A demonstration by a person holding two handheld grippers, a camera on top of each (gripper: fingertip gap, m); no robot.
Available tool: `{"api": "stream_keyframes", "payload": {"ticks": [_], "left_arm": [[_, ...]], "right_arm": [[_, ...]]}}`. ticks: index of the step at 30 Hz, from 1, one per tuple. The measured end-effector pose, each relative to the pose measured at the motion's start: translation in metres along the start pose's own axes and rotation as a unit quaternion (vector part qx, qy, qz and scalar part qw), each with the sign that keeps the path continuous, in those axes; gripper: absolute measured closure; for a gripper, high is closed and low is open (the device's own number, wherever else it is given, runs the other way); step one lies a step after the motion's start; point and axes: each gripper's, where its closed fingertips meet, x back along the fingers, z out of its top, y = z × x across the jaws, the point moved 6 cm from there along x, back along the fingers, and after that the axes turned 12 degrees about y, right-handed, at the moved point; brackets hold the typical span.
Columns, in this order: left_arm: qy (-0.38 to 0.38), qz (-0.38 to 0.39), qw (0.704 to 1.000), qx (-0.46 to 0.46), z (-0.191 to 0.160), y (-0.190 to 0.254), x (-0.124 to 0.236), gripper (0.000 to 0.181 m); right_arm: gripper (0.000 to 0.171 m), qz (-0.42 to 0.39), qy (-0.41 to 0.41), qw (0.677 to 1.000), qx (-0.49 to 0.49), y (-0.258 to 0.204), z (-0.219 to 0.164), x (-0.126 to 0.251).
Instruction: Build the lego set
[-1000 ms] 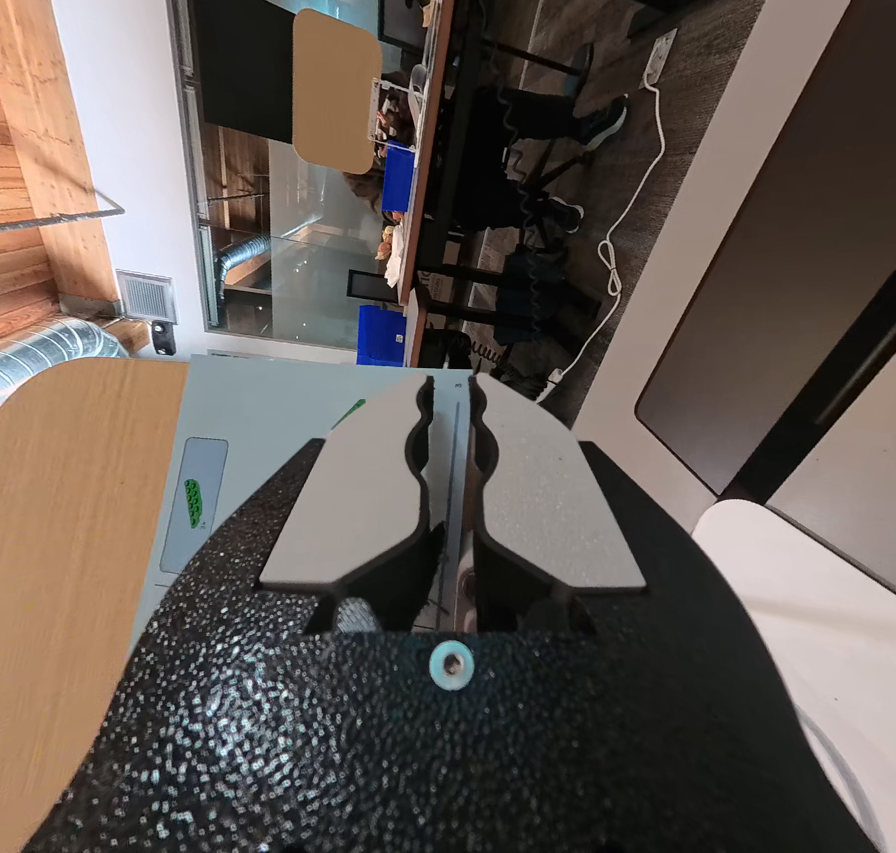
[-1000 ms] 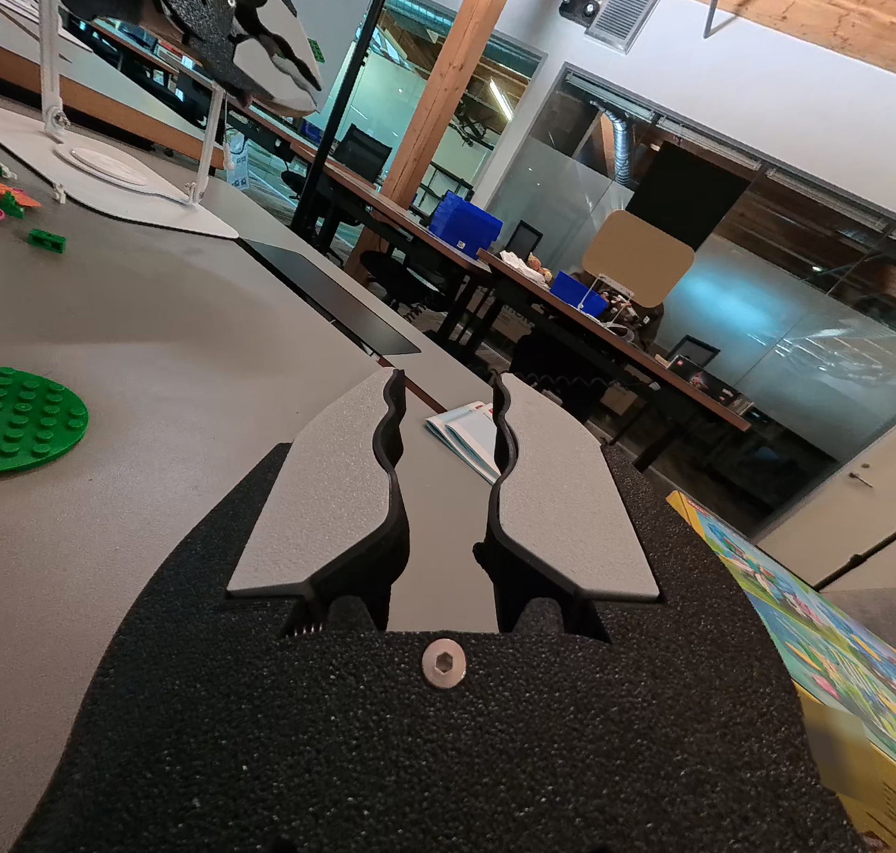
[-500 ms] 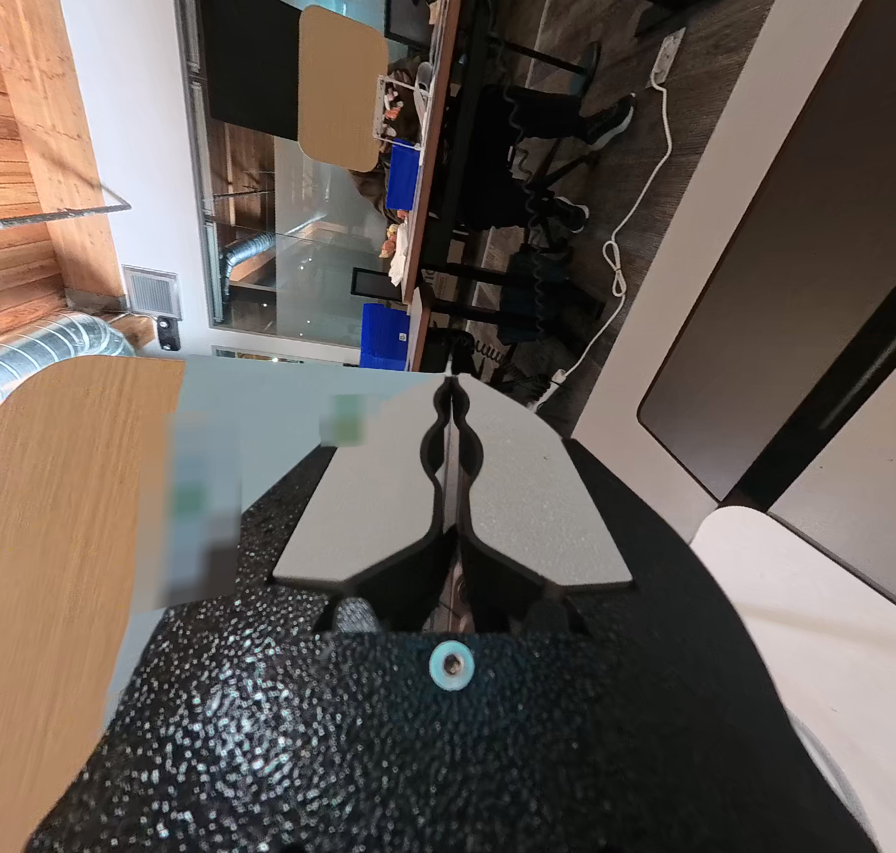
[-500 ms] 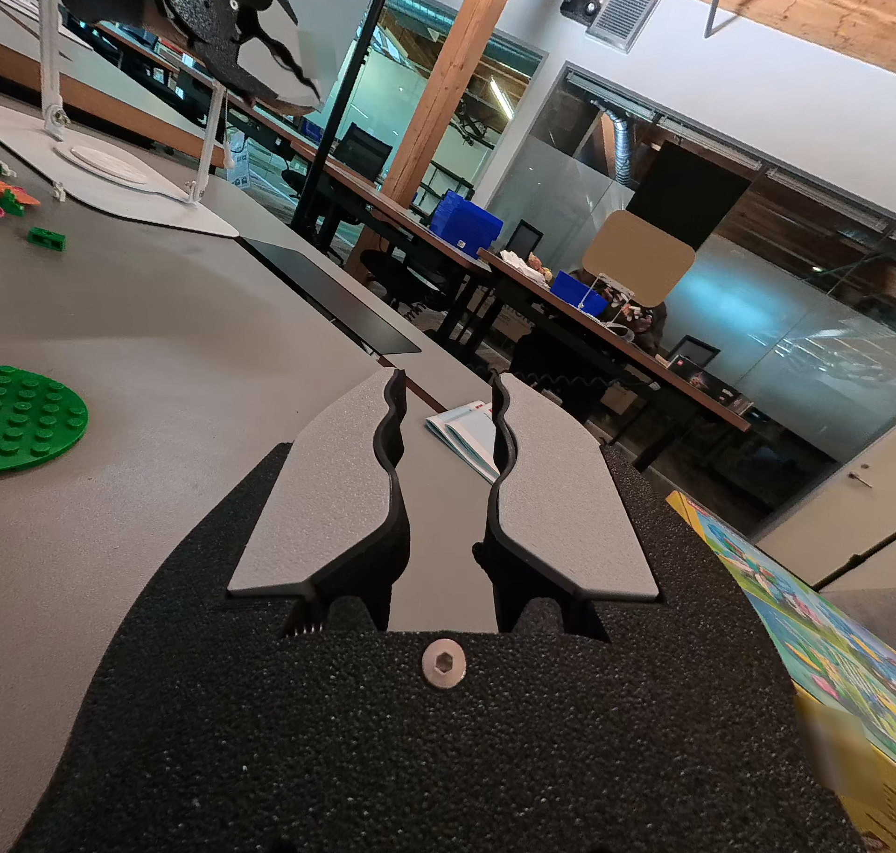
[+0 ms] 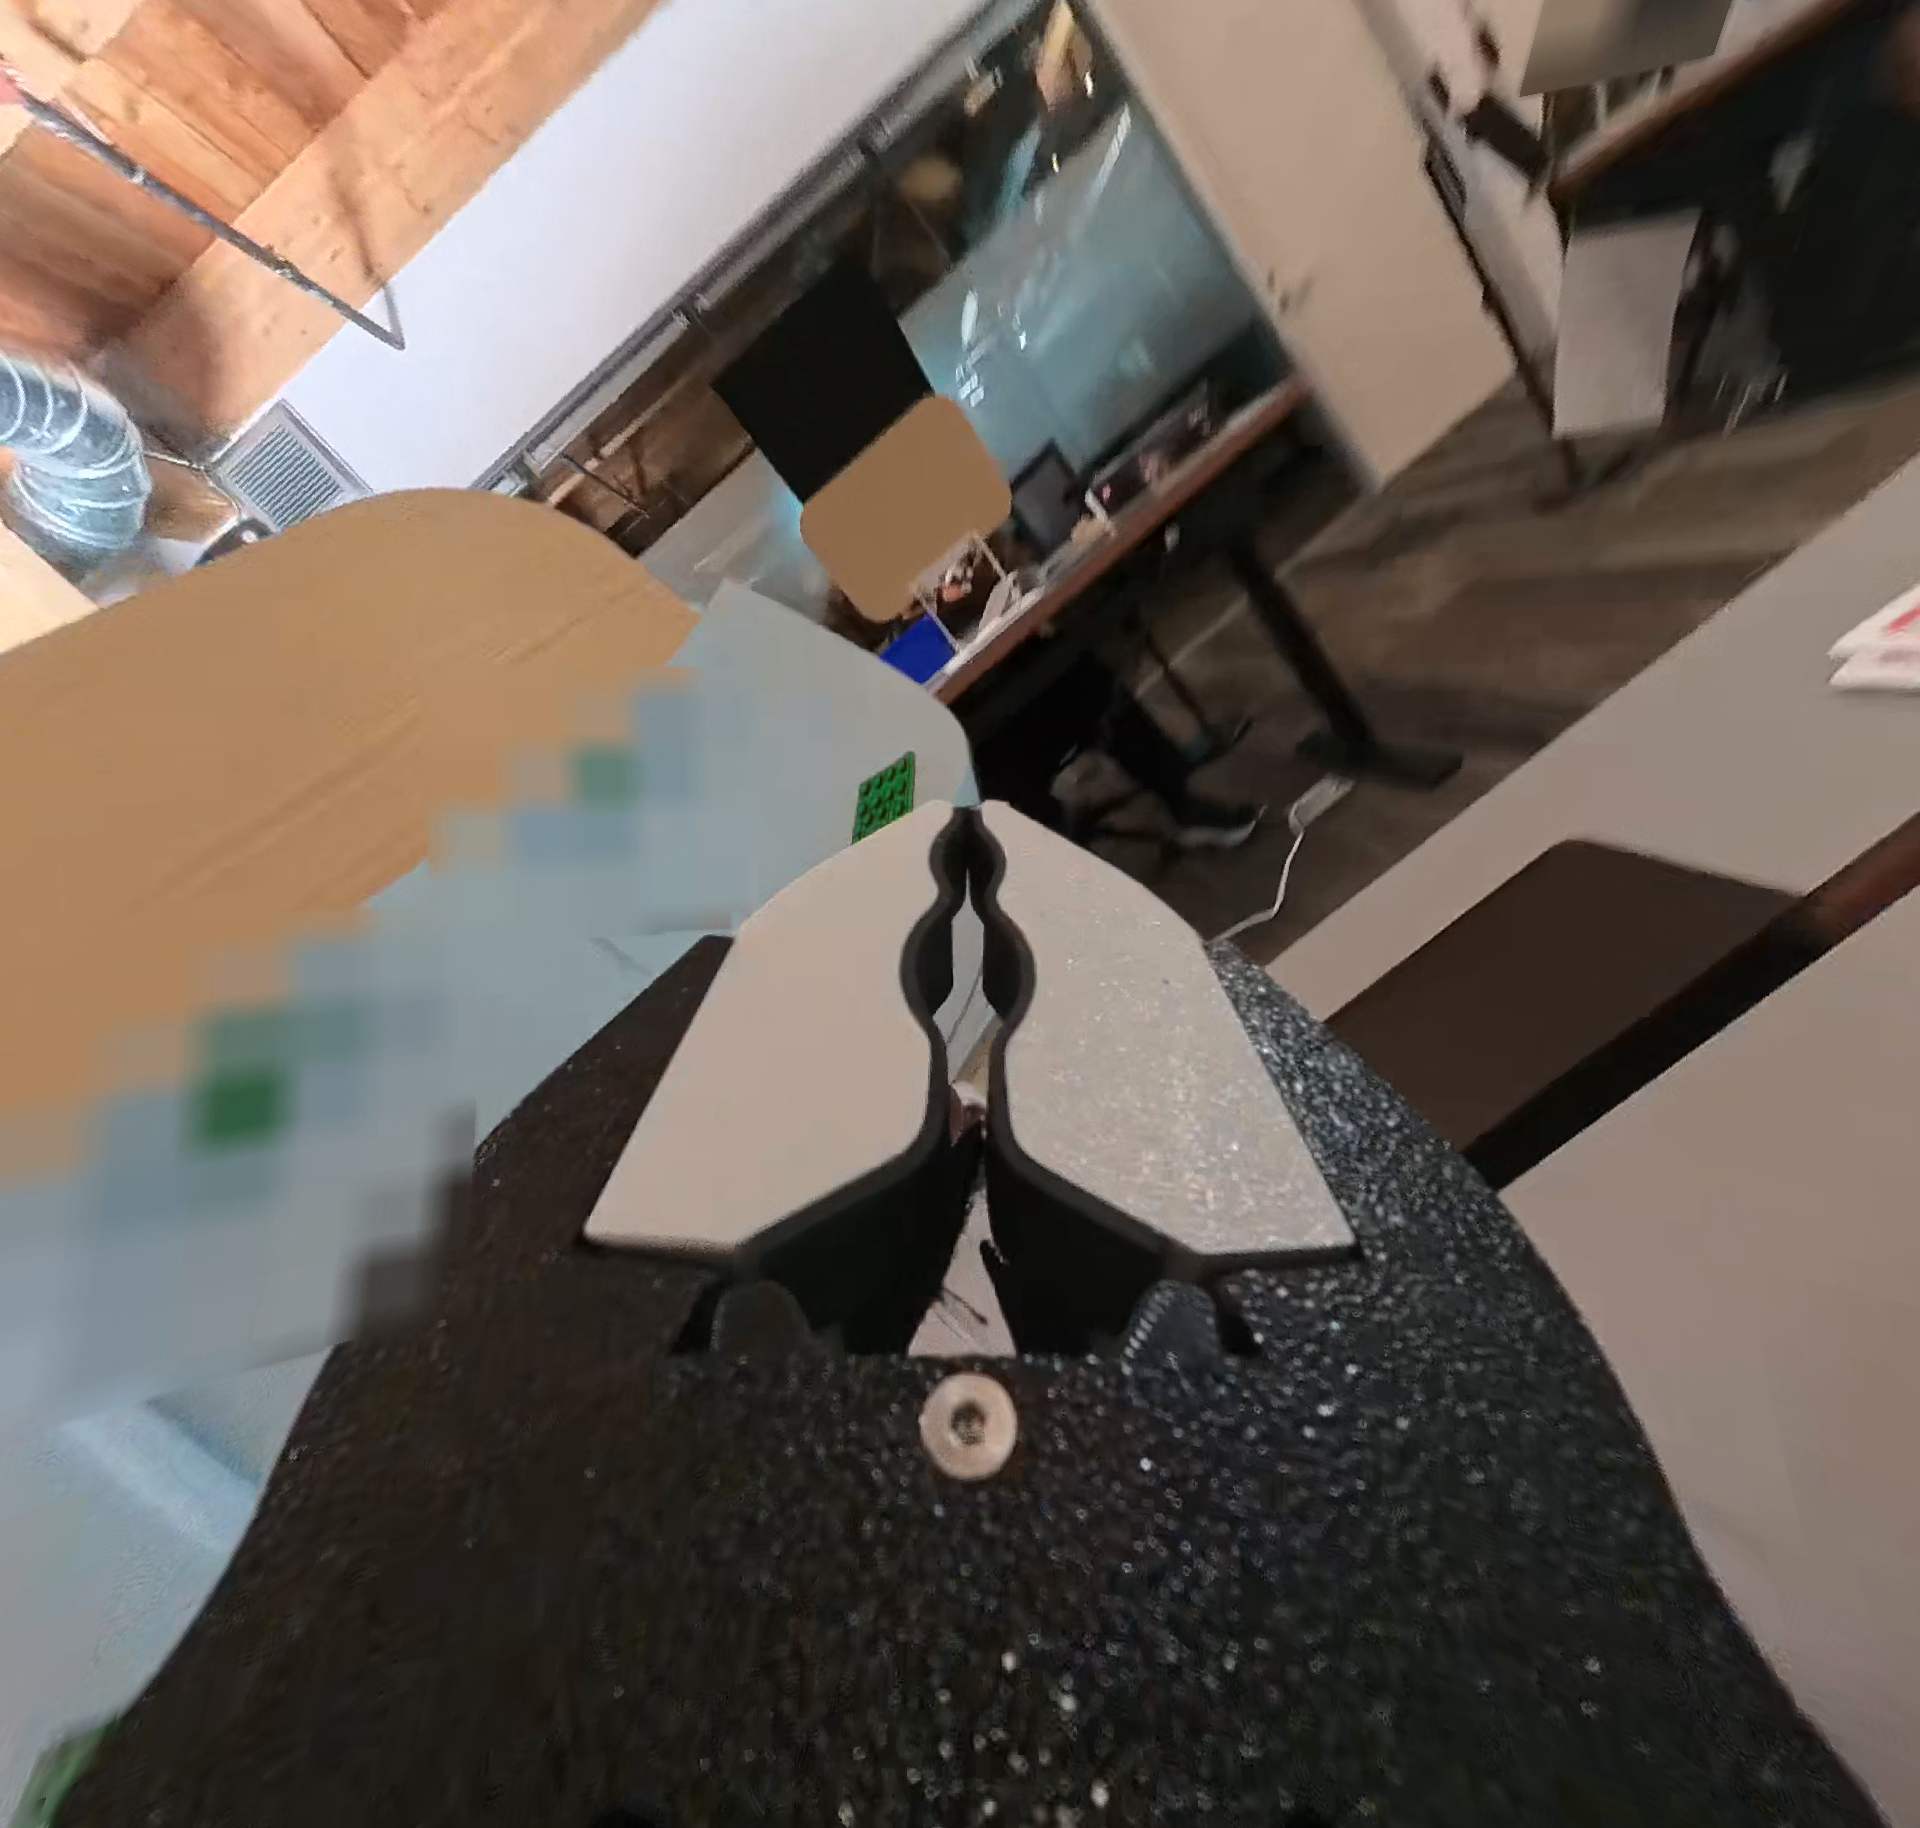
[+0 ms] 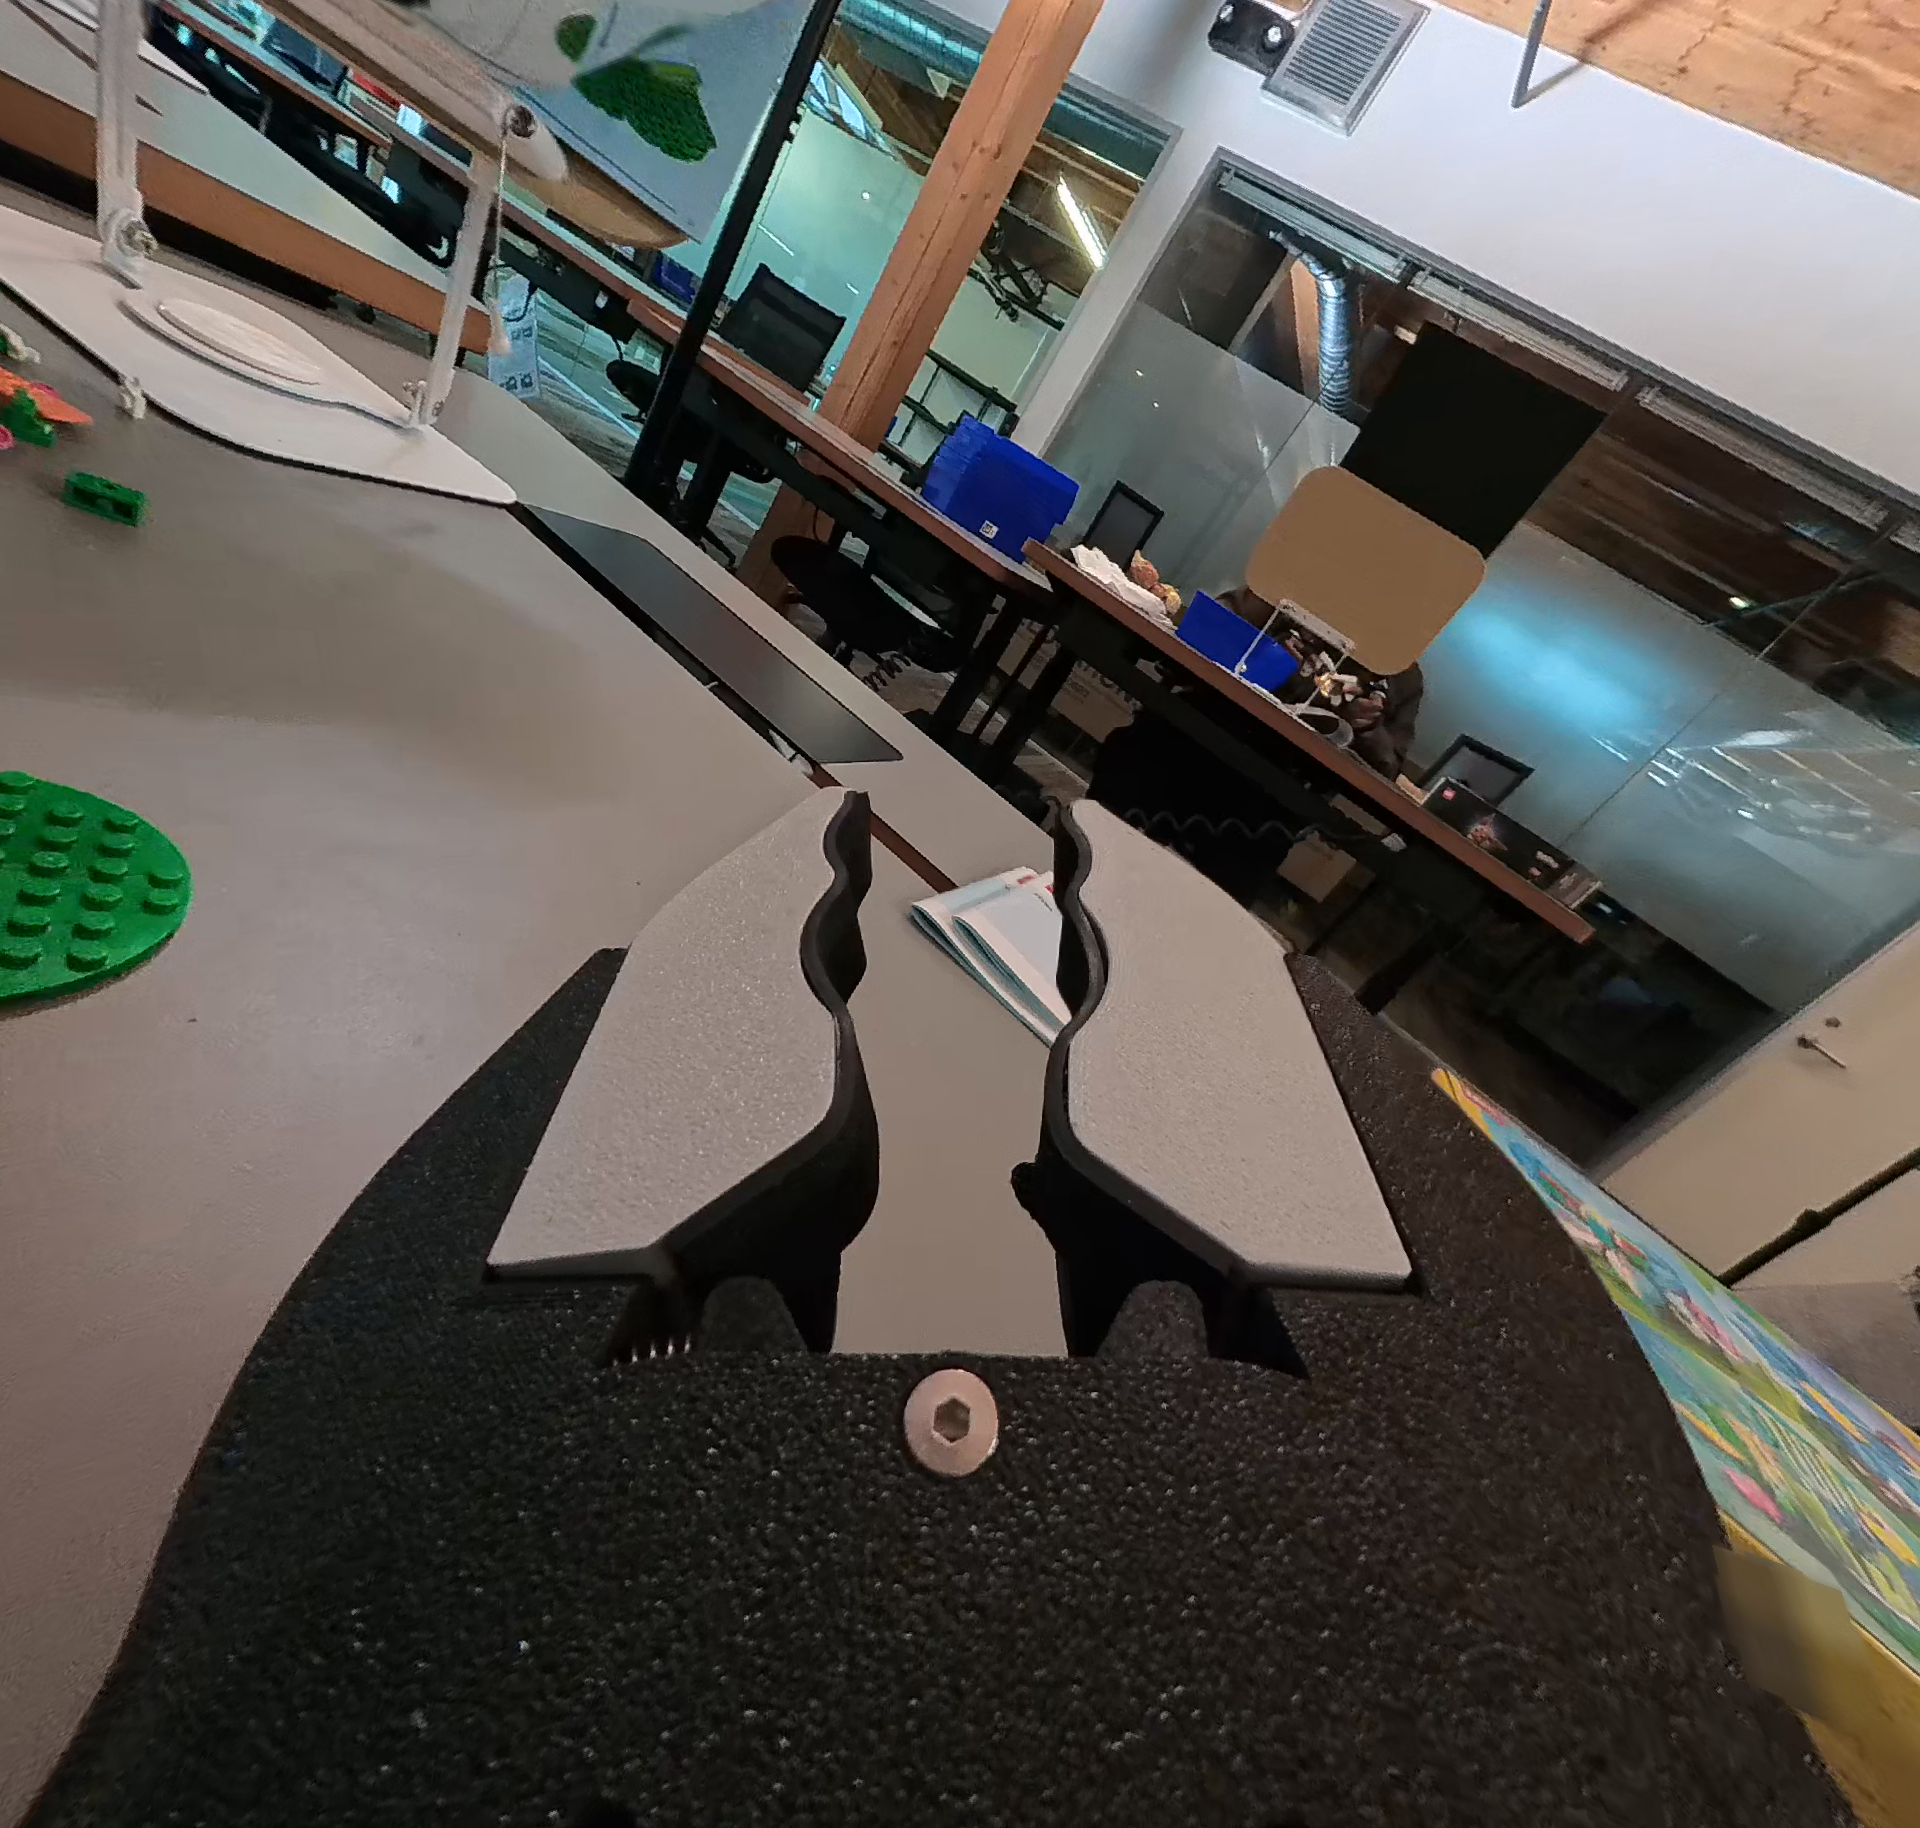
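Holding the instruction page (image 5: 790, 729) between closed left fingers (image 5: 967, 822); right fingers (image 6: 956, 822) open, empty; next, picking a brick (image 6: 102, 497).

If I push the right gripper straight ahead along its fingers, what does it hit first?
Probably the folded booklet lying on the grey table, seen between the open right gripper fingertips. Depth is unclear; the bare table surface may come first. The green round plate sits off to the left.

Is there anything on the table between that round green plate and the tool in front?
No. In the right wrist view, only bare grey table lies between the round green plate and the open right tool.
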Motion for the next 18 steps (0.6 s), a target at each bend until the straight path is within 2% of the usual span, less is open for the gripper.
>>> {"api": "stream_keyframes", "payload": {"ticks": [4, 6, 8, 11, 13, 15, 18], "left_arm": [[0.073, 0.011, 0.994, 0.078, 0.017, -0.01, 0.038, 0.181], [0.102, 0.007, 0.988, 0.116, 0.024, -0.017, 0.056, 0.181], [0.096, 0.019, 0.988, 0.118, 0.025, -0.024, 0.07, 0.181], [0.068, 0.041, 0.993, 0.082, 0.023, -0.031, 0.084, 0.181], [0.06, 0.06, 0.994, 0.073, 0.026, -0.035, 0.093, 0.181], [0.046, 0.083, 0.993, 0.068, 0.029, -0.037, 0.104, 0.181], [-0.006, 0.111, 0.991, 0.081, 0.026, -0.044, 0.122, 0.181]], "right_arm": [[0.138, 0.003, 0.012, 1.0, -0.002, -0.003, 0.009, -0.005], [0.144, 0.042, 0.035, 0.999, -0.003, -0.008, 0.036, -0.018], [0.146, 0.082, 0.039, 0.996, -0.006, -0.017, 0.068, -0.044], [0.14, 0.165, 0.045, 0.983, -0.062, -0.04, 0.107, -0.097], [0.141, 0.24, 0.06, 0.963, -0.106, -0.06, 0.122, -0.14], [0.139, 0.276, 0.054, 0.951, -0.128, -0.072, 0.124, -0.189], [0.134, 0.274, 0.024, 0.946, -0.173, -0.083, 0.111, -0.262]]}}
